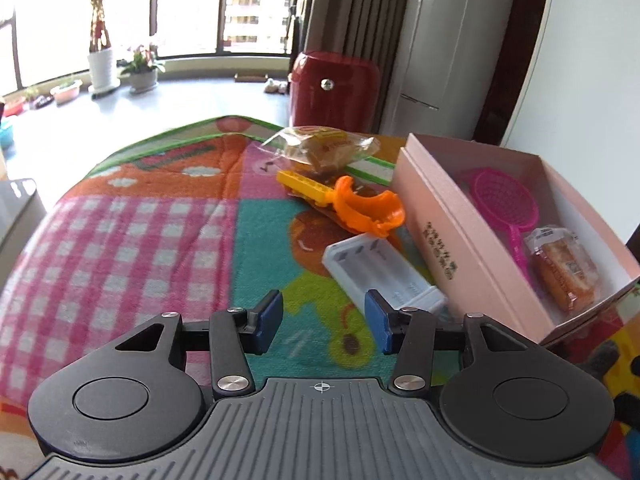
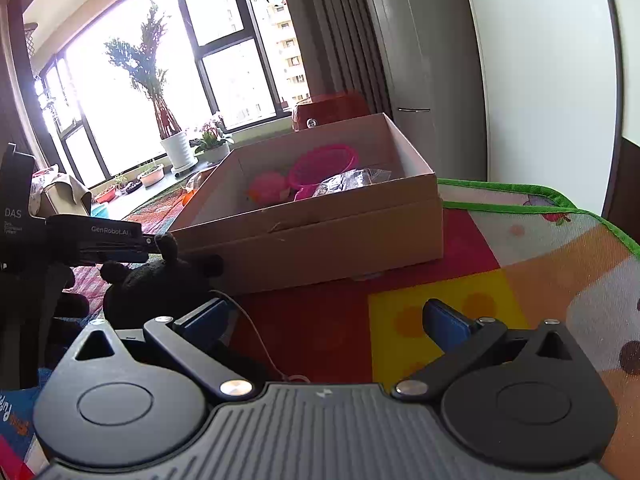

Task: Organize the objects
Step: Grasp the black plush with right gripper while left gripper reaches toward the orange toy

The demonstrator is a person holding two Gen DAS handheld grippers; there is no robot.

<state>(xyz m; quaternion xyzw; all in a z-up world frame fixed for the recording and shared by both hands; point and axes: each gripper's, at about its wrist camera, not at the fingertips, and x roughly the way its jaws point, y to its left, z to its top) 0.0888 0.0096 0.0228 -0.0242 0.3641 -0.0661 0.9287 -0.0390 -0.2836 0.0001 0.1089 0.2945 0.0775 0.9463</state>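
Sorting toys into the pink box looks like the step under way; it is sitting on the colourful mat and already holding a pink racket and a wrapped snack. Just beside the box, on its window side, the pale battery case is lying nearest the left gripper, whose fingers are standing wide apart and holding nothing. Beyond the case, an orange-and-yellow toy and a snack packet are waiting. The right gripper is hovering empty near the box, fingers spread. Probably next: closing on the case.

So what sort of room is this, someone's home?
Most likely a flat's living room: a colourful children's play mat covers the surface, potted plants line a wide window sill, and apartment towers show outside.
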